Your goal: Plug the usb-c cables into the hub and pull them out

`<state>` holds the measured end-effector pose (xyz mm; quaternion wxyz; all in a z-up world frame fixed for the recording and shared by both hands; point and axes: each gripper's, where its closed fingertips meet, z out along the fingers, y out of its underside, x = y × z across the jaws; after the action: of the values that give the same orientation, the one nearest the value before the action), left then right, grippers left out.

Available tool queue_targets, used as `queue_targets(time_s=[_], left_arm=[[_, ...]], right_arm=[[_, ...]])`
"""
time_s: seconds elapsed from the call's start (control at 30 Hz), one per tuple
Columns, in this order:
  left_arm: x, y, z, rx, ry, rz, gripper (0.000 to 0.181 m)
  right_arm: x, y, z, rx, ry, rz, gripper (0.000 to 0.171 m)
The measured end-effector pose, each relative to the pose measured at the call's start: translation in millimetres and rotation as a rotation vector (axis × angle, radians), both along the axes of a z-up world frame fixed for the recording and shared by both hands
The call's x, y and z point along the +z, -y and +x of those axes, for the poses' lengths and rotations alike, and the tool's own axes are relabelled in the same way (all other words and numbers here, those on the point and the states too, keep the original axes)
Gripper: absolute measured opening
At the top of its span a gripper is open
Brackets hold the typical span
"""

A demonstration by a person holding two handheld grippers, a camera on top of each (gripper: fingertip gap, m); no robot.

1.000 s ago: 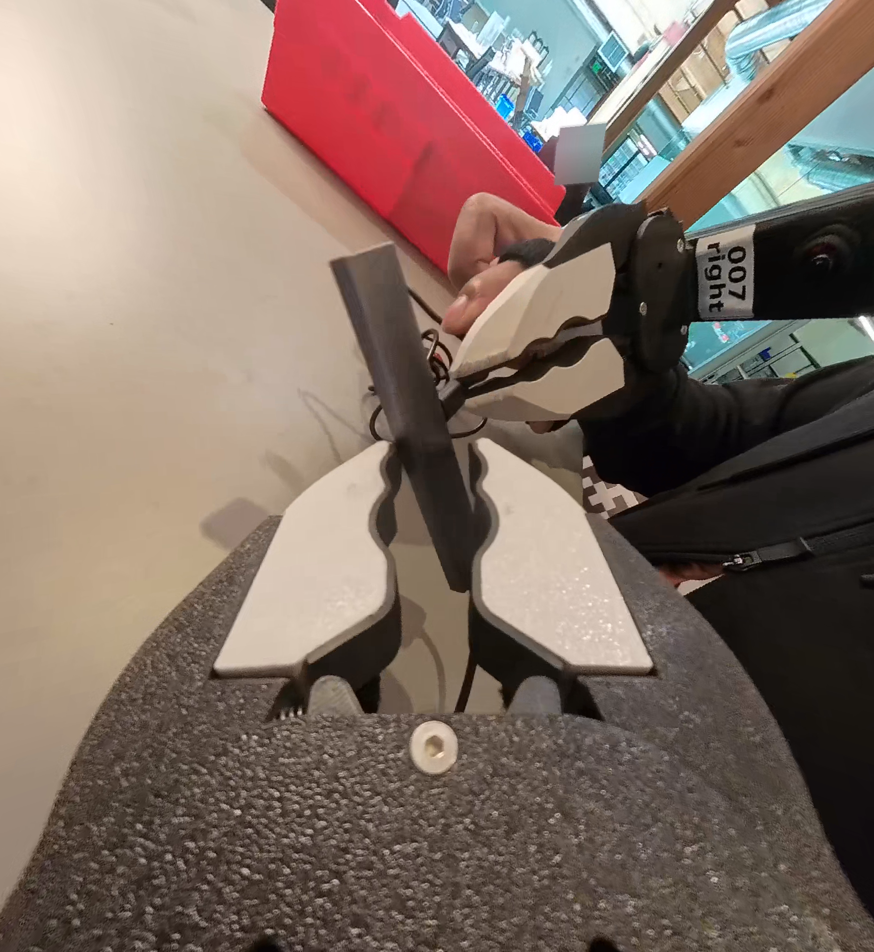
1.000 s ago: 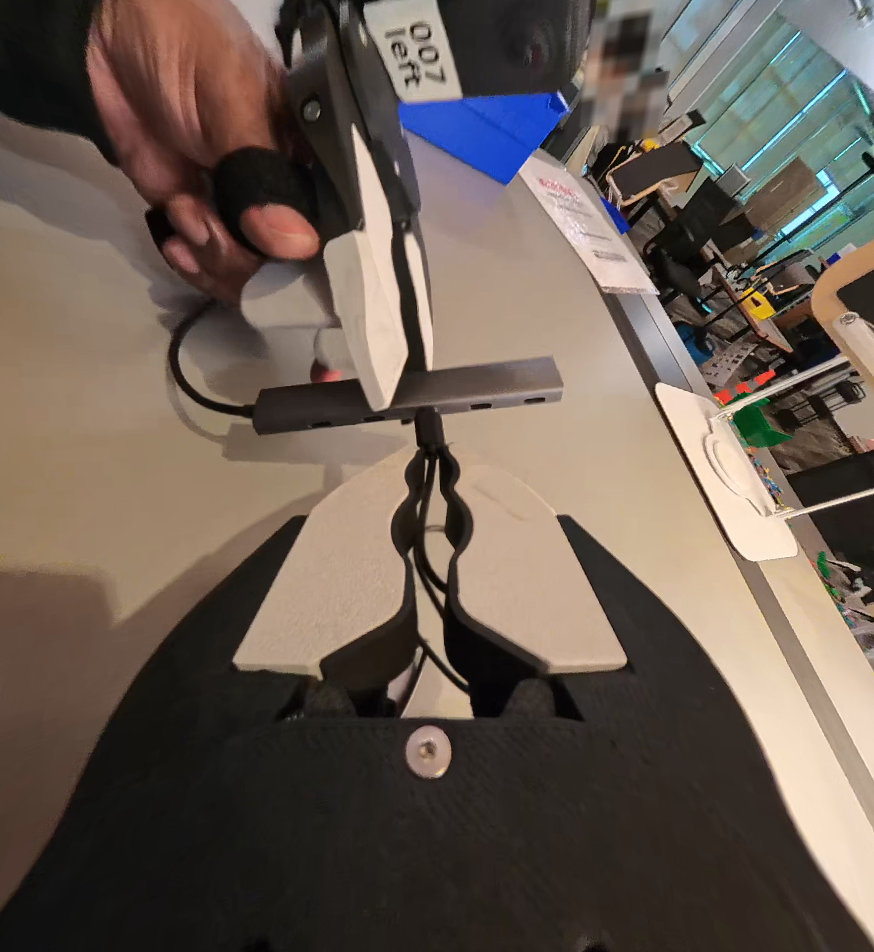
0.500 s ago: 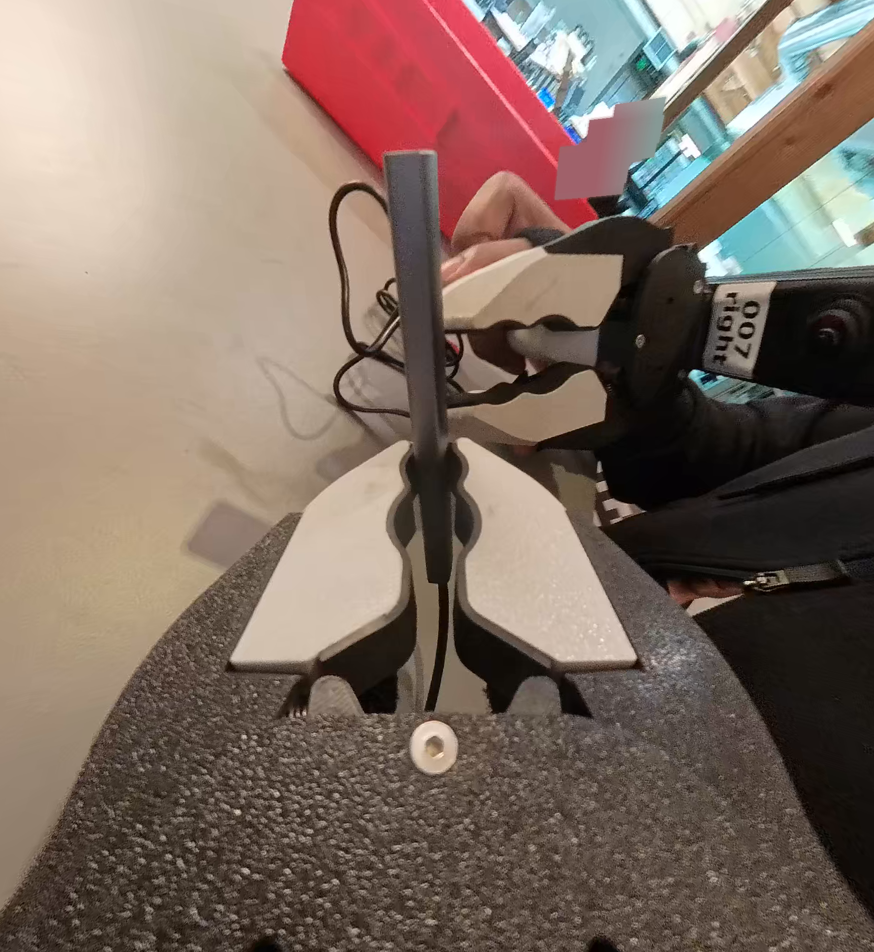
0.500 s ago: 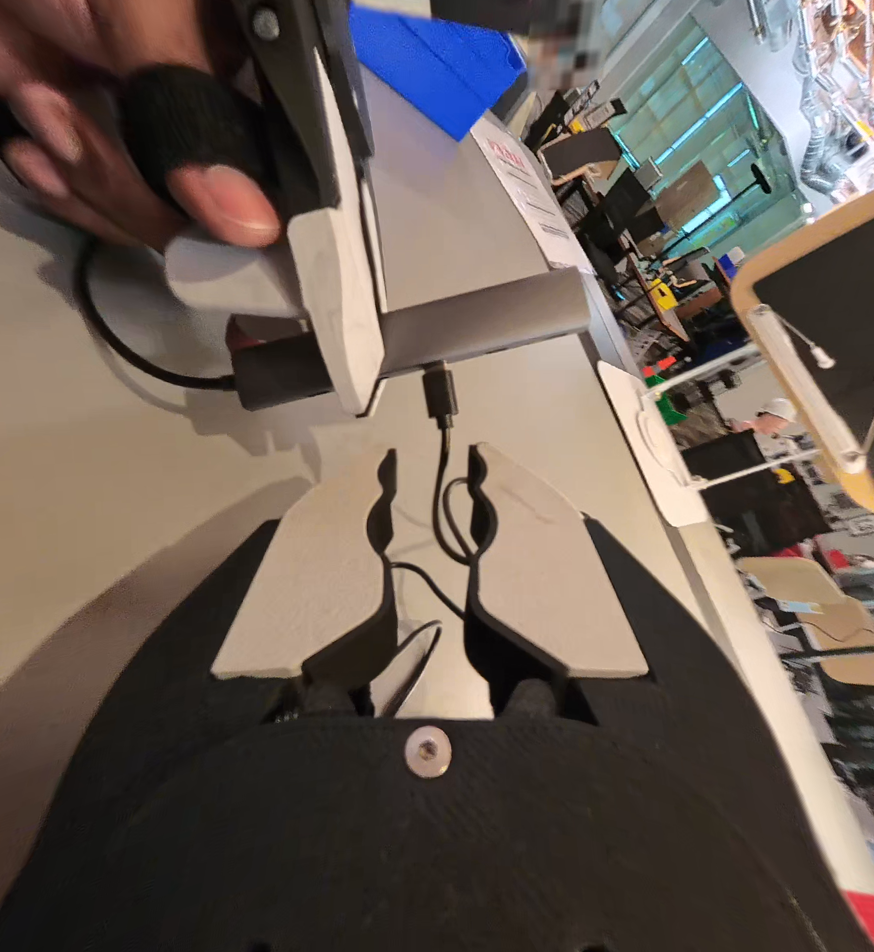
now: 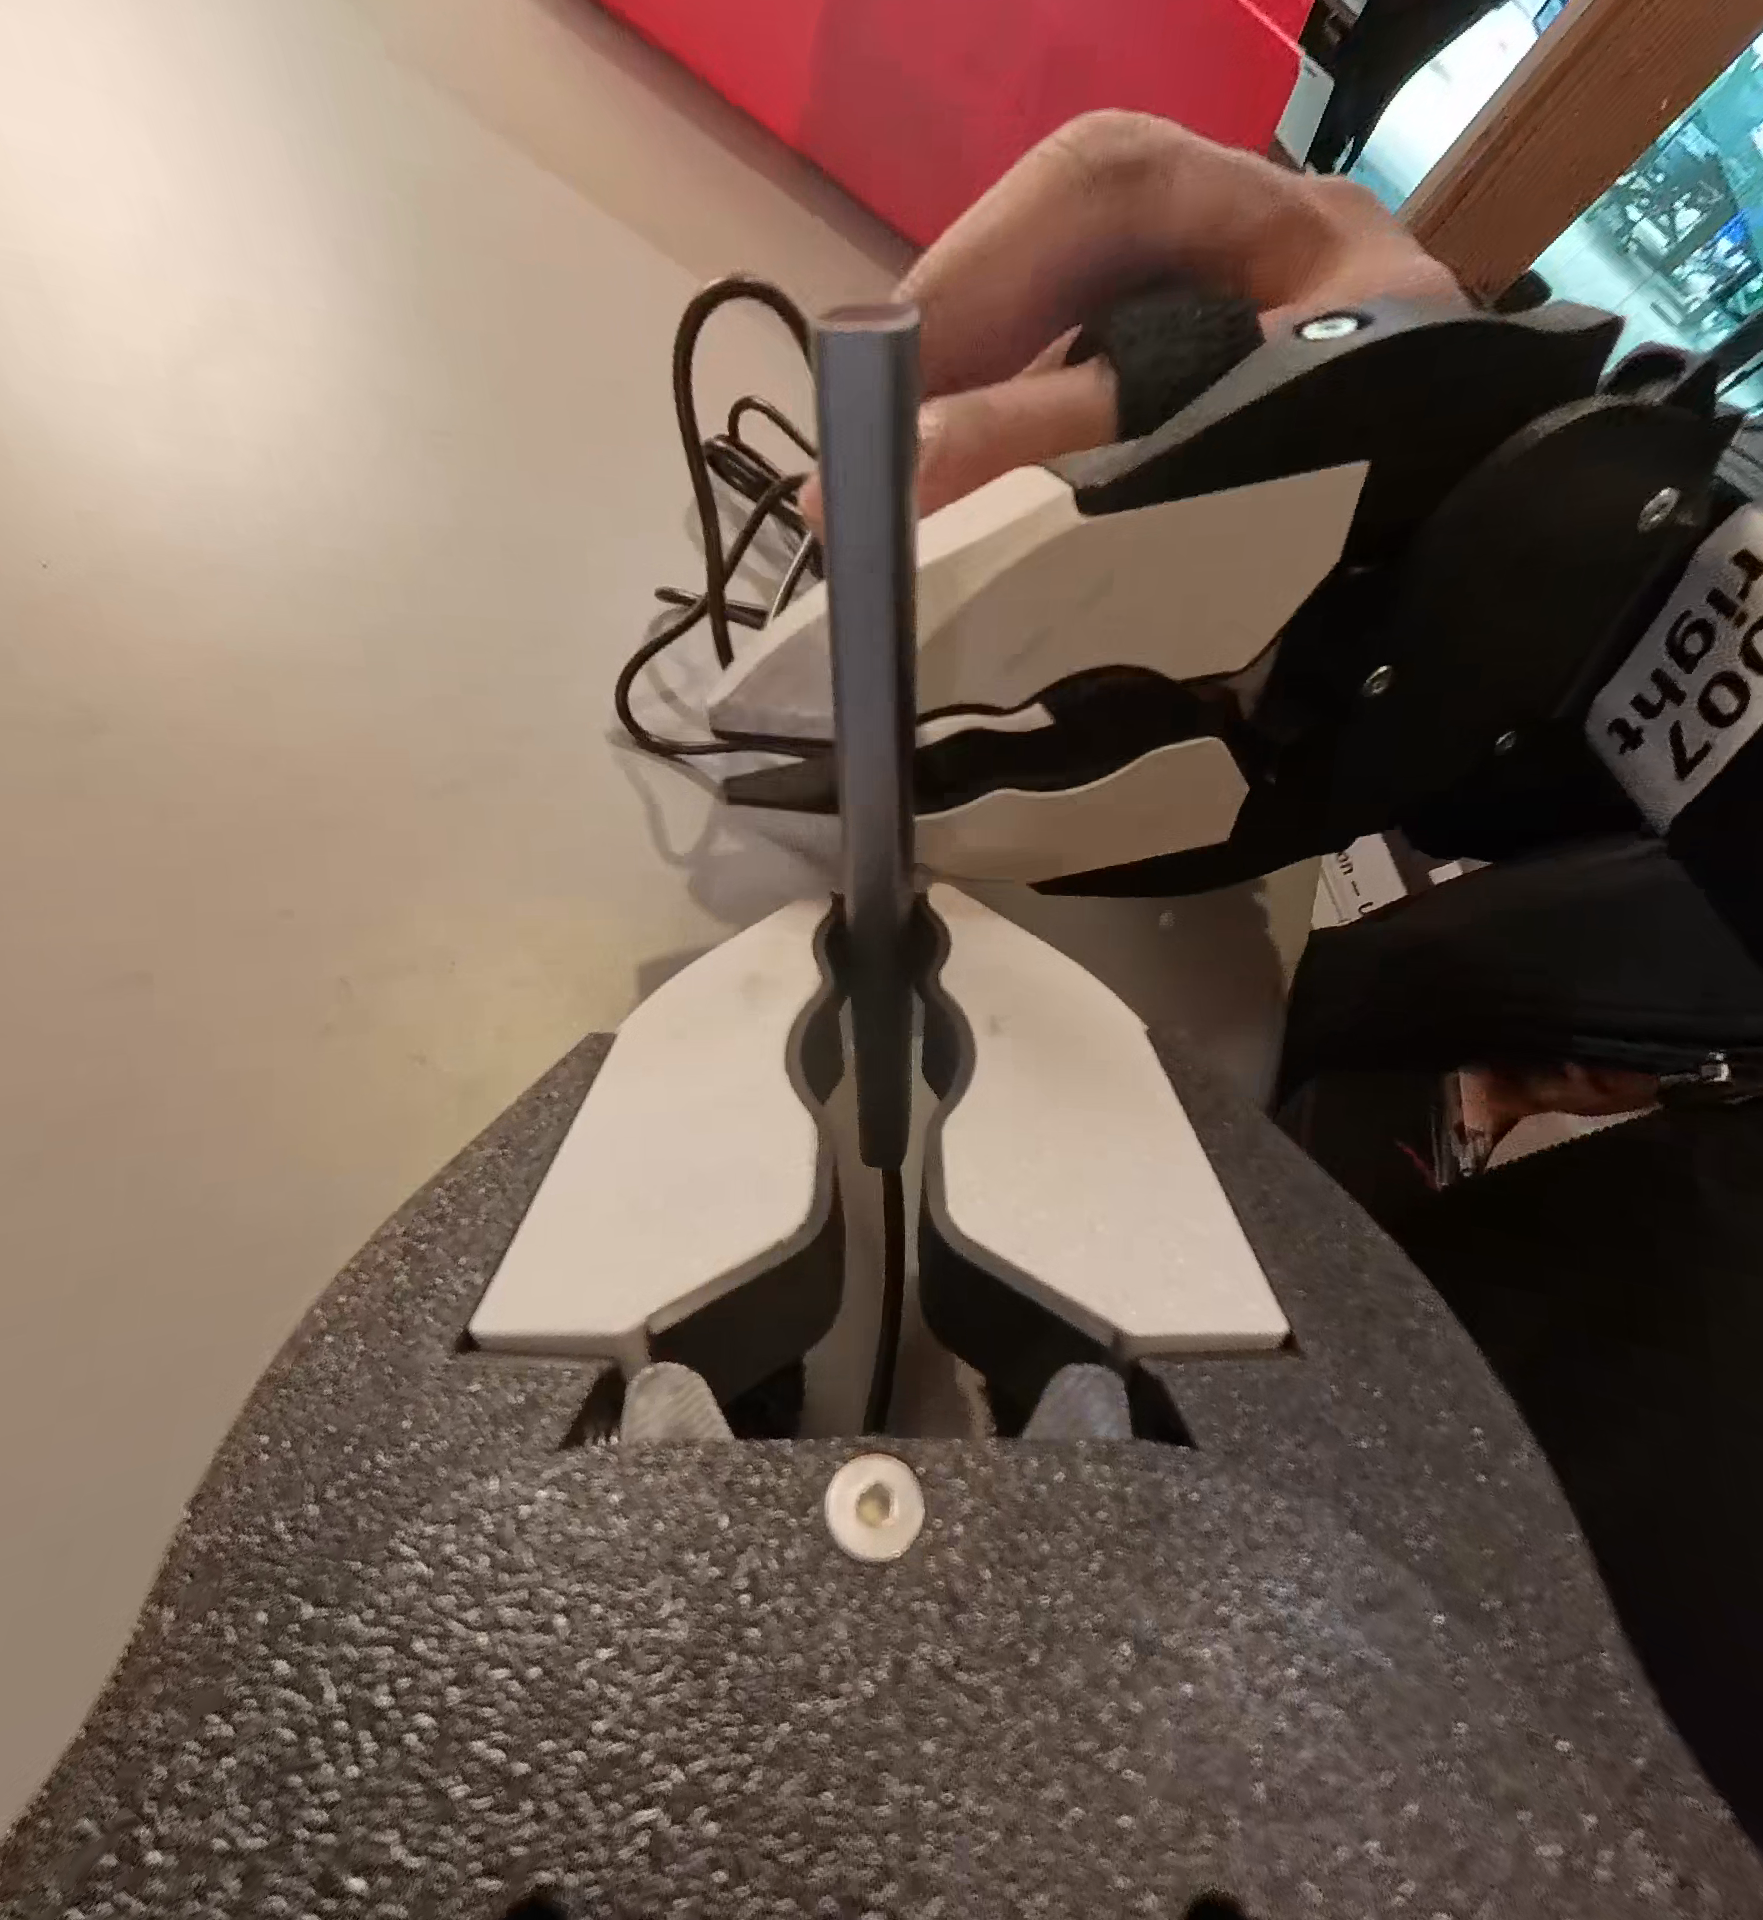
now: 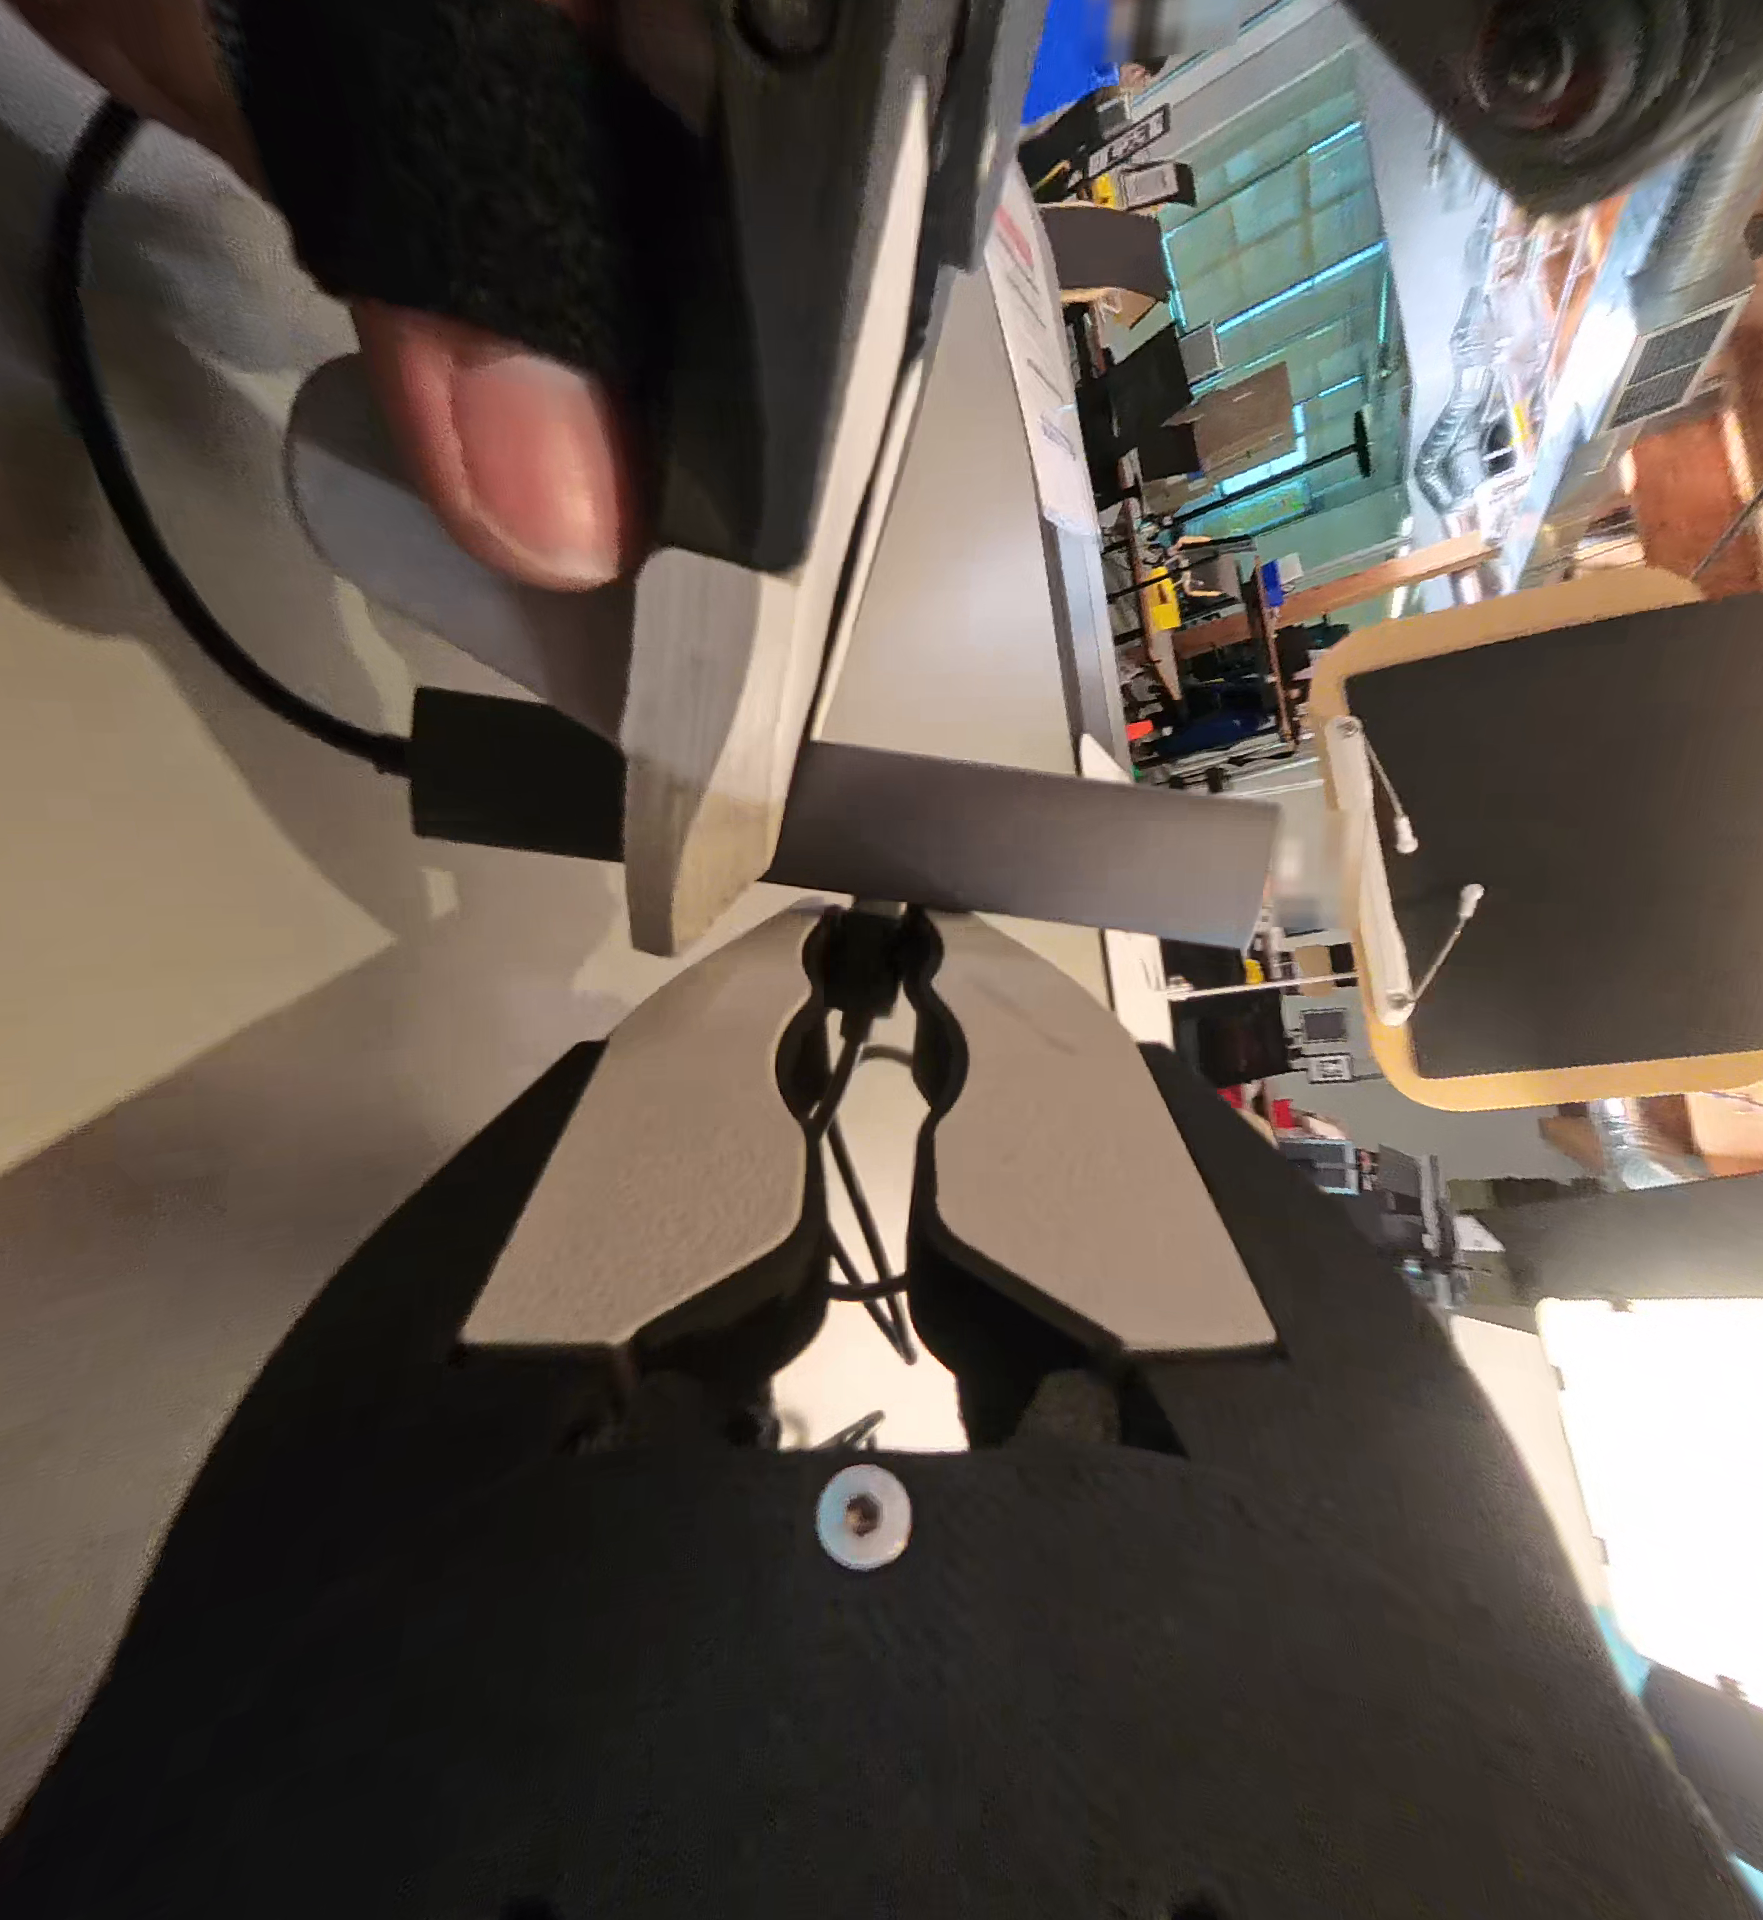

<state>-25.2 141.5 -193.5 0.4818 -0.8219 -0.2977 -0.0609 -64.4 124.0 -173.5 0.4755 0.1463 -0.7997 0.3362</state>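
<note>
My left gripper (image 5: 877, 914) is shut on the dark grey hub (image 5: 866, 623), which stands upright between its fingers. In the right wrist view the hub (image 6: 1012, 852) lies crosswise, with the left gripper (image 6: 711, 883) clamped on it from above. My right gripper (image 6: 861, 925) is shut on the black usb-c plug (image 6: 861, 966) right at the hub's lower edge. How deep the plug sits is hidden. In the left wrist view the right gripper (image 5: 742, 753) reaches in from the right, behind the hub. The hub's own cable (image 6: 233, 644) trails left.
The beige table (image 5: 233, 623) carries a loose coil of black cable (image 5: 731, 499) behind the hub. A red box (image 5: 960, 94) stands at the far edge. A hand (image 5: 1116, 229) holds the right gripper. A wood-framed black board (image 6: 1583, 831) stands to the right.
The right gripper opened off the plug half a second ago and has now shut on it again at the hub. The two grippers have come closer together, and the left one has turned the hub upright.
</note>
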Motion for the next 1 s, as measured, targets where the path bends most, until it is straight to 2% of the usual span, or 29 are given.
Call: queue_targets(time_s=[0.03, 0.13, 0.2, 0.3, 0.37, 0.5, 0.6, 0.67, 0.73, 0.87, 0.93, 1.0], left_arm=[[-1, 3, 0, -0.003, -0.013, -0.021, 0.011], [7, 6, 0, 0.008, -0.032, 0.018, 0.011], [19, 5, -7, 0.069, -0.036, 0.097, 0.011], [26, 7, -17, 0.133, -0.101, 0.100, 0.011], [29, 6, -16, 0.139, -0.100, 0.137, 0.011], [29, -1, 1, 0.072, -0.016, 0.253, 0.010], [28, -3, -3, 0.103, -0.034, 0.244, 0.011], [32, -1, -7, 0.122, -0.105, 0.182, 0.011], [38, 0, -8, 0.124, -0.138, 0.171, 0.011], [46, -1, 0, 0.072, -0.147, 0.227, 0.011], [47, -5, 2, 0.056, -0.127, 0.247, 0.011], [47, -8, 1, 0.077, -0.099, 0.270, 0.011]], right_arm=[[0, 0, 0, 0.000, -0.013, 0.006, 0.010], [3, 0, 1, 0.020, 0.045, -0.044, 0.010], [9, -2, -7, -0.071, 0.104, -0.106, 0.010], [11, -5, -15, -0.192, 0.189, -0.191, 0.009], [13, -4, -11, -0.148, 0.219, -0.214, 0.009], [14, -7, 7, 0.042, 0.195, -0.161, 0.011], [10, -11, 0, -0.071, 0.223, -0.184, 0.009], [9, -12, -3, -0.181, 0.321, -0.285, 0.009], [11, -11, 0, -0.211, 0.448, -0.378, 0.009], [17, -9, 15, -0.096, 0.635, -0.455, 0.008], [18, -14, 17, -0.078, 0.584, -0.410, 0.008], [20, -21, 10, -0.145, 0.363, -0.292, 0.009]])
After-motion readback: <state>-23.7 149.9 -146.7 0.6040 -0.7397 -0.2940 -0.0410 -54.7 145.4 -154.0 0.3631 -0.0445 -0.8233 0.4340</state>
